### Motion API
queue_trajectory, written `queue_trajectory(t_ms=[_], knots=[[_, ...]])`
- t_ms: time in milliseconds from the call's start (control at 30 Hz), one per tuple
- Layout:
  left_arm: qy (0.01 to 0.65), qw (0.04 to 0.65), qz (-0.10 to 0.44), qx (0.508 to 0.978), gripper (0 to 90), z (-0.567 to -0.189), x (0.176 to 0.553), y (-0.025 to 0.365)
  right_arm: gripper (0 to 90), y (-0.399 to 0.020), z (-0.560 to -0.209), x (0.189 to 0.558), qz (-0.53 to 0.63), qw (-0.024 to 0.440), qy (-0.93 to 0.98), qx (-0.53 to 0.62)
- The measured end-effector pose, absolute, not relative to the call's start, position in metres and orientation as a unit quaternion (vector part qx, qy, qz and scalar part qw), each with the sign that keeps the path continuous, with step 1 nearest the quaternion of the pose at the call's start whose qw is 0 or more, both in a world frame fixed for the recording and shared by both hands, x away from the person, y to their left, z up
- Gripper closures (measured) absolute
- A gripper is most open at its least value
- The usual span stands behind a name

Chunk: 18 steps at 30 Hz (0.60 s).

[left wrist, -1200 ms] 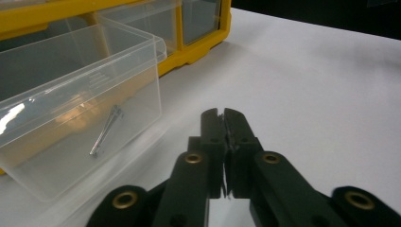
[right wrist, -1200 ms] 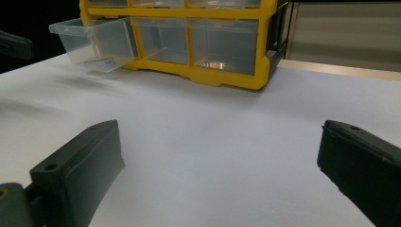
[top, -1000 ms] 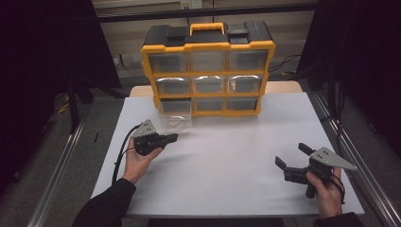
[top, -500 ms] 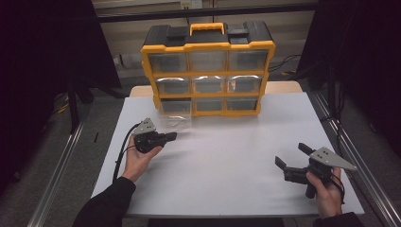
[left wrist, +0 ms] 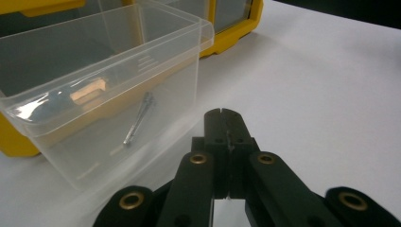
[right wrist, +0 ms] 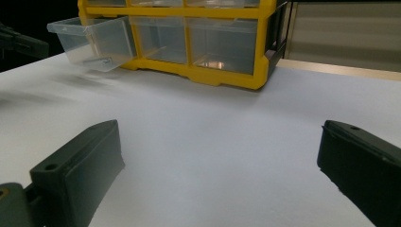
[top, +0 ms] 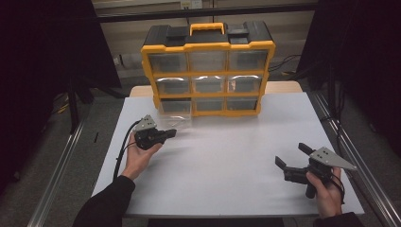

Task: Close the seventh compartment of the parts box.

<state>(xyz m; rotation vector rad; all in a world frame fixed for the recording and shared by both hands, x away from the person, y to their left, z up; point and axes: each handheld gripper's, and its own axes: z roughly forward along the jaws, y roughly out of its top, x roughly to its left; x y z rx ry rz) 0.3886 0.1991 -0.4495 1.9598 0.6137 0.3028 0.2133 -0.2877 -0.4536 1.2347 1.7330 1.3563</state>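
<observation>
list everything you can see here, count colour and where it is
yellow and black plastic drawer organiser: one, yellow frame with black top and yellow handle, nine clear drawers in three rows, standing at the far edge of the table
clear plastic drawer: one, transparent, bottom-left slot, pulled out toward the left gripper
thin metal nail-like piece: one, silver-grey, lying inside the pulled-out drawer
white table top: one, white, under everything
black frame rails: dark, along both sides of the table
left gripper: one, black with grey plate, near the pulled-out drawer, jaws shut, holding nothing
right gripper: one, black with grey plate, near-right of table, jaws open
hands: two, dark sleeves, one on each gripper
</observation>
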Motion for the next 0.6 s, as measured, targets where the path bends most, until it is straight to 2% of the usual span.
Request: queue_trajectory(t_ms=[600], knots=[[0.271, 0.495, 0.141, 0.813, 90.0, -0.4496, 0.3993, 0.1993, 0.5, -0.288, -0.4537, 0.2136, 0.512, 0.304, 0.654, 0.466]])
